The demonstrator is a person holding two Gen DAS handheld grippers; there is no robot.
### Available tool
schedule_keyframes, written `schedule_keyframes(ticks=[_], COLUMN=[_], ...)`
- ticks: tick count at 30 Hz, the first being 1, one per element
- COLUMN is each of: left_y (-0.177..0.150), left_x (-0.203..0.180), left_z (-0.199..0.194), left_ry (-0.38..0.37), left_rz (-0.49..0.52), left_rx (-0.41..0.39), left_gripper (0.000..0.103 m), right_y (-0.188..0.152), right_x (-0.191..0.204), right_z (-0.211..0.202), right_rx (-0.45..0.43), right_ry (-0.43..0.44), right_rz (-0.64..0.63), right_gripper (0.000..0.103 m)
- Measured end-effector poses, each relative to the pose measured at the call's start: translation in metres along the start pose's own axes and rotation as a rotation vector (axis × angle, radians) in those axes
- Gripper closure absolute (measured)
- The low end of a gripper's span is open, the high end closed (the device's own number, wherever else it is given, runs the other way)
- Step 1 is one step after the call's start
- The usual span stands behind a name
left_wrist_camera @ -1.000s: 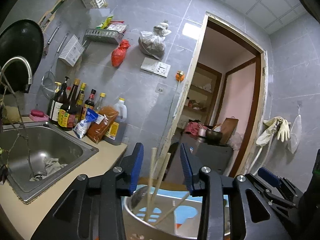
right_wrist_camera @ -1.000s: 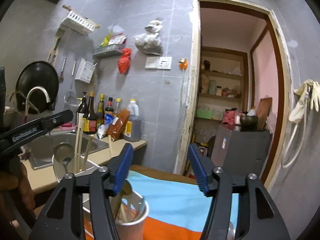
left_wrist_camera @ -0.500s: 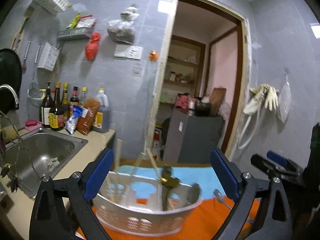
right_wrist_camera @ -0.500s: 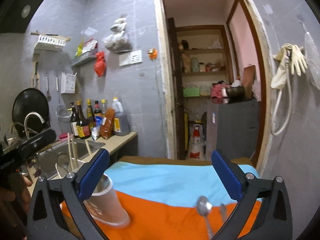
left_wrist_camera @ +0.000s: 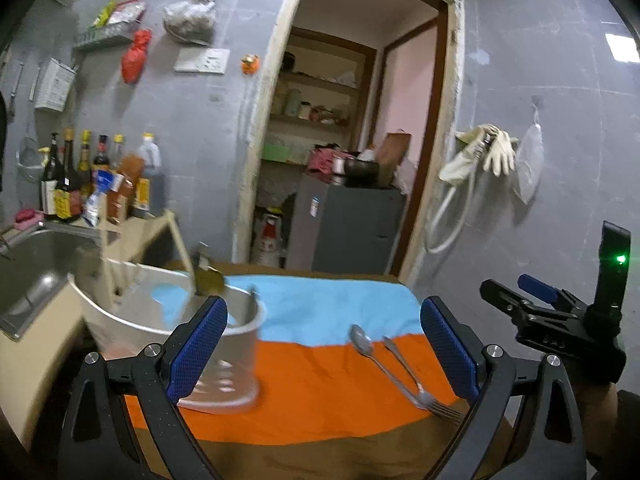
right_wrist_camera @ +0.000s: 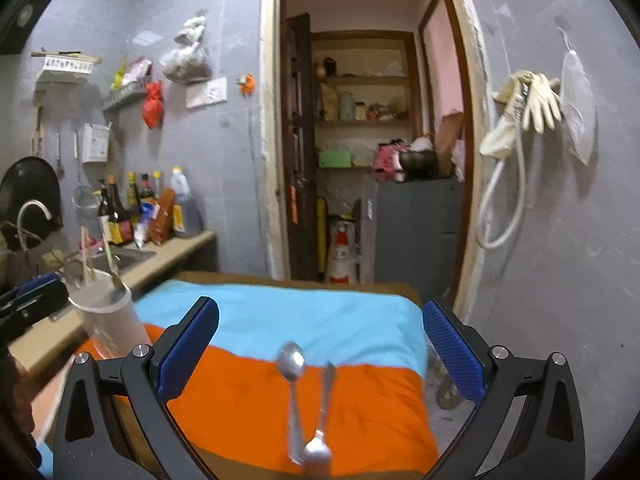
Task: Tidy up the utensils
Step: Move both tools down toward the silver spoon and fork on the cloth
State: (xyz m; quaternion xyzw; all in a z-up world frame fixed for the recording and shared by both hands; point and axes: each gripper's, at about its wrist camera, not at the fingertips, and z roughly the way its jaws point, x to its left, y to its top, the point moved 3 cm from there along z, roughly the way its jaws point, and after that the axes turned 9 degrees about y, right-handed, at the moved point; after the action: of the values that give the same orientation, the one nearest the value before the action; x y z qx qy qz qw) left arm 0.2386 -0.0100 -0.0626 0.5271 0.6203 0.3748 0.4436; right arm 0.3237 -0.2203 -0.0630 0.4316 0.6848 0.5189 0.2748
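A white perforated utensil holder [left_wrist_camera: 168, 340] stands on the orange and blue cloth [left_wrist_camera: 320, 384] at the table's left; it holds chopsticks and a ladle. It also shows in the right wrist view [right_wrist_camera: 108, 316]. A metal spoon [left_wrist_camera: 370, 354] and a fork [left_wrist_camera: 412, 380] lie side by side on the orange part to the right, also seen in the right wrist view as spoon [right_wrist_camera: 292, 384] and fork [right_wrist_camera: 324, 404]. My left gripper [left_wrist_camera: 322, 350] is open and empty, above the cloth beside the holder. My right gripper [right_wrist_camera: 316, 354] is open and empty, just behind the spoon and fork.
A steel sink [left_wrist_camera: 28, 268] and counter with sauce bottles [left_wrist_camera: 80, 176] lie left of the table. A doorway with a grey cabinet [left_wrist_camera: 348, 228] is behind it. Gloves and a hose [left_wrist_camera: 480, 156] hang on the right wall. The table's right edge drops off near the wall.
Both grippers opened wide and drew back from the holder. The views swung right, so the spoon and fork now sit in front of the right gripper.
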Motion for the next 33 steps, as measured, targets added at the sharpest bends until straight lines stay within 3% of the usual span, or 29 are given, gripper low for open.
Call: schedule_keyframes(ticks=[9,15,21,28,33], left_y=[-0.027,-0.044,-0.056,-0.065,-0.065], left_x=[-0.035,-0.042,-0.034,-0.027,-0.032], left_z=[0.043,0.077,0.115,0.144,0.159], left_ry=[-0.053,-0.043,0.003,0.01,-0.013], left_rz=[0.045,0.044,0.01,-0.025,-0.028], left_rx=[0.12,0.217,0.317,0.402,0.447], left_gripper=[0.008,0.008,0.008,0.008,0.009], right_y=[-0.036,-0.062,-0.078,-0.092,-0.096], right_x=[-0.044,-0.067,-0.067,-0.056,-0.046], right_z=[0.006,0.029,0.05,0.076,0.09], right_rx=[0.107,0.24,0.329,0.422,0.466], right_ry=[-0.058,-0.055,0.002,0.079,0.13], right_rz=[0.065,0.149,0.19,0.195,0.184], right_gripper=[0.0,0.0,0.003,0.031,0.043])
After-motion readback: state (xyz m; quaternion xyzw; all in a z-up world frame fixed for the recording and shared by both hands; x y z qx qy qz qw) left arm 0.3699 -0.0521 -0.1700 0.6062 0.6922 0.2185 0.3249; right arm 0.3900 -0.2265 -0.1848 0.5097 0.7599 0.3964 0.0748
